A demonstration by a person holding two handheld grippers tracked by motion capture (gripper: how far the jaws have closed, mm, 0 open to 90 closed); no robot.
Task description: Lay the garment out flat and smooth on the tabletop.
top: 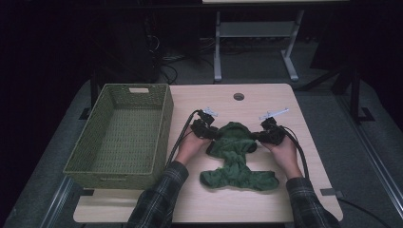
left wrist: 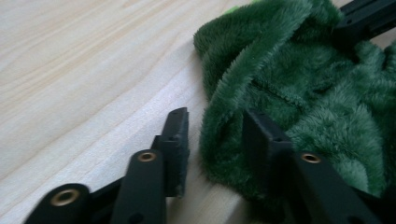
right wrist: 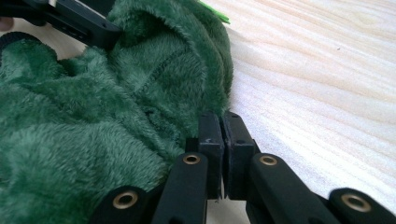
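Green plush garment [top: 235, 159] lying crumpled near the middle of the light wooden surface [top: 266, 204], somewhat toward the person's edge, with a woven basket [top: 164, 128] standing along the left edge. The left gripper [top: 215, 133] sits at the garment's upper left margin; in the left gripper view its jaws stand apart, a fold of plush [left wrist: 224, 107] rising between them without being pressed, so this side is loose. The right gripper [top: 255, 137] sits at the upper right margin; in the right gripper view its jaws are brought together, and the fabric edge [right wrist: 205, 93] lies against them, though whether any pile is actually pinched cannot be told. The step in hand appears to be arranging or folding the top of the garment. To do it well, the left gripper should likely close on a full fold rather than on loose pile, both holds should sit at matching points on the margin, and any pull should be even, keeping the cloth low over the surface so it does not bunch.
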